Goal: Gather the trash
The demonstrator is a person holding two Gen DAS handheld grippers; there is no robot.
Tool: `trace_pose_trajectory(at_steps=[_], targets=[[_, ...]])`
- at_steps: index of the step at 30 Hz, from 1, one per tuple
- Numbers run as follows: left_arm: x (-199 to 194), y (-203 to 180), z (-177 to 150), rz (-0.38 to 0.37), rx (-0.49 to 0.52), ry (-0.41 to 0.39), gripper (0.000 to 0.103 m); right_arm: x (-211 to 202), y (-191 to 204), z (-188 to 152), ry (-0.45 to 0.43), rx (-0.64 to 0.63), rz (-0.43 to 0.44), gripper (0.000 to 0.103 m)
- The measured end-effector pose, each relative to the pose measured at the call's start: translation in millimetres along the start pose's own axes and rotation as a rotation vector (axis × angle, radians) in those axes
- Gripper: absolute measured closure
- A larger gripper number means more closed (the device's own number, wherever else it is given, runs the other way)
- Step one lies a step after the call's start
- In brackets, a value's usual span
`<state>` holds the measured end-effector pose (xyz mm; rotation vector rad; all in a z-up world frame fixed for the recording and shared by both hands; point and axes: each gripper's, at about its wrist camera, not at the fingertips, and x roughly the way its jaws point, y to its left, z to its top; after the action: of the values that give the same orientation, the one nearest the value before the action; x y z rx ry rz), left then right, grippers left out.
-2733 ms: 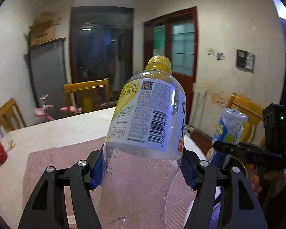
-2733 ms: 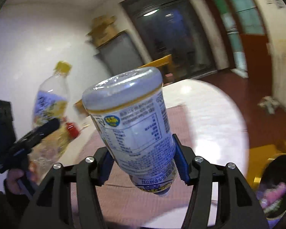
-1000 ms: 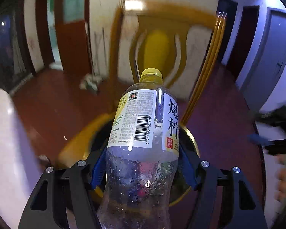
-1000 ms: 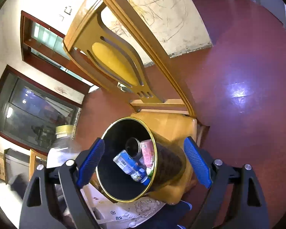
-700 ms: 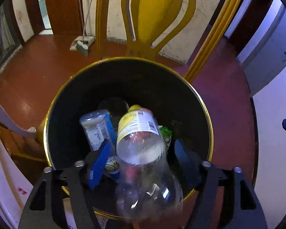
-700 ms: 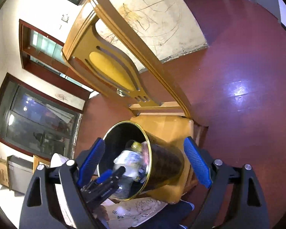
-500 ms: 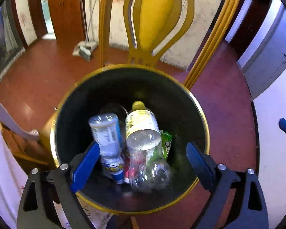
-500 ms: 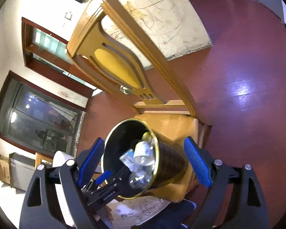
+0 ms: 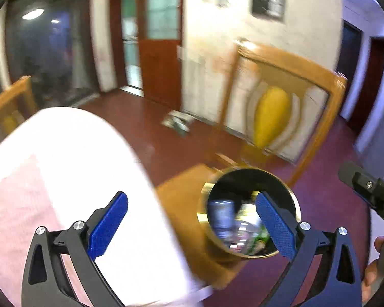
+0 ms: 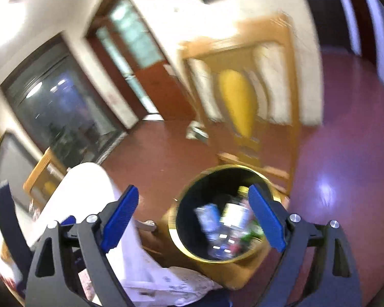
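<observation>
While both sets of jaws are opening, nothing is pinched by the left gripper [image 9: 192,221] or right gripper [image 10: 194,213]. Bottles [image 10: 233,217] are seen lying in the bin [image 10: 189,252].

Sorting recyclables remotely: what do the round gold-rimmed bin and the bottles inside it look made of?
Round gold-rimmed bin: probably metal, going by the shiny brass-coloured rim and wall; the inside is dark, and blur leaves it open. Bottles: clear plastic, it seems, see-through with bright glints and printed labels. Both grippers, left gripper and right gripper, are opening with nothing between the jaws.
</observation>
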<state>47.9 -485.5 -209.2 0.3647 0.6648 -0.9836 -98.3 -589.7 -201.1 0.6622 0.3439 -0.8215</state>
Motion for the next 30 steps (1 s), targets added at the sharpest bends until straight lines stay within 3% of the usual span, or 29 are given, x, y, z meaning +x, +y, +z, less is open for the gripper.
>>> trace_pose_trajectory(at_steps=[9,13,21,24,30], targets=[[-155,121,-13,0.291,-0.160,-0.202,0.006,-54,159,-19,-0.075,-0.237,0.321,0.005],[-218,155,-29,0.406,-0.226,-0.269,0.006,-77,207,-31,-0.076,-0.299,0.432,0.005],[-311,198,-63,0.626,-0.329,-0.319,0.006,-113,275,-48,-0.039,-0.373,0.610,0.005],[-348,214,-80,0.697,-0.384,-0.338,0.006,-136,305,-50,-0.069,-0.412,0.695,0.005],[-404,228,-97,0.825,-0.443,-0.376,0.006,-178,335,-62,-0.137,-0.494,0.753,0.005]])
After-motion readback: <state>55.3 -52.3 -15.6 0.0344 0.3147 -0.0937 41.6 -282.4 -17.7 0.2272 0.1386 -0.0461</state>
